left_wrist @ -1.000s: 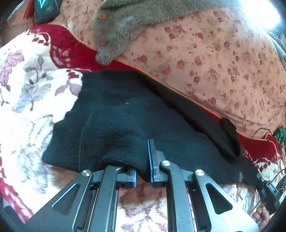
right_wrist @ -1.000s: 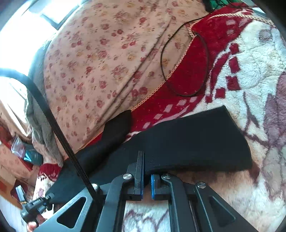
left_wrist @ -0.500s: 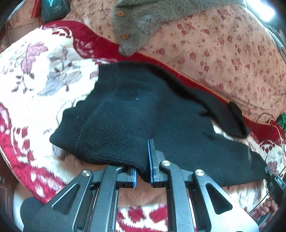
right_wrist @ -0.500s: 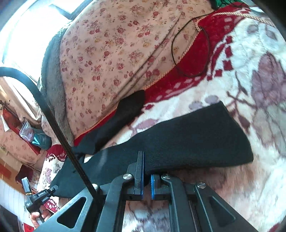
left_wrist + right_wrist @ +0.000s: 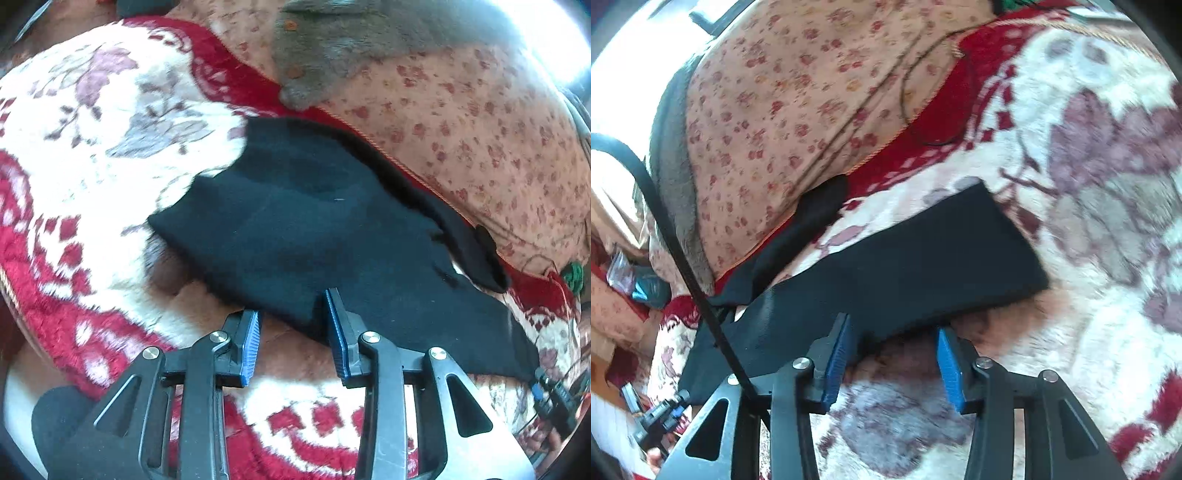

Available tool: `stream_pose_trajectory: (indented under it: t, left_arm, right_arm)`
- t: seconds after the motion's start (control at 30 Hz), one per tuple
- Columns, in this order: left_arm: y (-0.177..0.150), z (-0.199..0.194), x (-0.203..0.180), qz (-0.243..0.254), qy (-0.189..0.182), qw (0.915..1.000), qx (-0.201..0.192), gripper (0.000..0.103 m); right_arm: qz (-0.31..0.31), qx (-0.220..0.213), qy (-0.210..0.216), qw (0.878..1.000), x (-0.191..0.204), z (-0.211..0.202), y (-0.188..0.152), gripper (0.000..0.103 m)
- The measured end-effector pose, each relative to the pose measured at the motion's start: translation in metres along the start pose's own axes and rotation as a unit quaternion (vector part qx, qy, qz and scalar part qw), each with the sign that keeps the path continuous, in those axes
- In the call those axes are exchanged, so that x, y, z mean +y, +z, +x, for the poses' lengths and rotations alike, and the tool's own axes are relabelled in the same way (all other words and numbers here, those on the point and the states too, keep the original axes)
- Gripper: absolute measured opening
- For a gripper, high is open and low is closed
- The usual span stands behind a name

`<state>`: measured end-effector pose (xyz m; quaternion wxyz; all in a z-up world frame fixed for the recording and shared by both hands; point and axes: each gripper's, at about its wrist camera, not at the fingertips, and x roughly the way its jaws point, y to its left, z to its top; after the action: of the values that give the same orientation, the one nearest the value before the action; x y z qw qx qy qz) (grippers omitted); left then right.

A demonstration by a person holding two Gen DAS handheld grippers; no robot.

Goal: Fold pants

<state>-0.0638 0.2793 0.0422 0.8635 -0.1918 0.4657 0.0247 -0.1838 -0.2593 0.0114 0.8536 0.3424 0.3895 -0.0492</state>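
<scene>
- The black pants [image 5: 295, 229] lie flat on the red and white blanket [image 5: 110, 155].
- The left gripper [image 5: 293, 332] jaws have just opened; the pants edge sits between them, loose.
- The right gripper [image 5: 892, 350] jaws have just opened too, at the pants edge.

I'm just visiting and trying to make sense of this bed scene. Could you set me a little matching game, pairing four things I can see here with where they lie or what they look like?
Things:
1. black pants
2. grey fleece garment
3. thin black cable
4. left gripper

Descriptions:
A. looped on the red border of the blanket
B. jaws apart at the near edge of the dark cloth
C. spread flat on the red and white blanket
D. draped on the floral quilt, with brown buttons

Pairs: 1-C, 2-D, 3-A, 4-B
</scene>
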Motion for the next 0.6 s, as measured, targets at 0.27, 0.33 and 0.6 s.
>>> stream_pose_trajectory:
  t: [0.27, 0.33, 0.6]
  left_arm:
    - [0.003, -0.010, 0.026, -0.056, -0.003, 0.9984, 0.001, 0.032]
    - [0.001, -0.018, 0.026, -0.048, 0.010, 0.9988, -0.008, 0.032]
    - [-0.006, -0.026, 0.021, -0.031, 0.024, 0.9991, -0.017, 0.032]
  right_arm:
    - [0.034, 0.003, 0.019, 0.999, -0.017, -0.006, 0.002, 0.044]
    - [0.029, 0.002, 0.014, 0.999, -0.016, -0.006, 0.002, 0.044]
    - [0.052, -0.015, 0.017, 0.998, -0.022, 0.003, 0.012, 0.043]
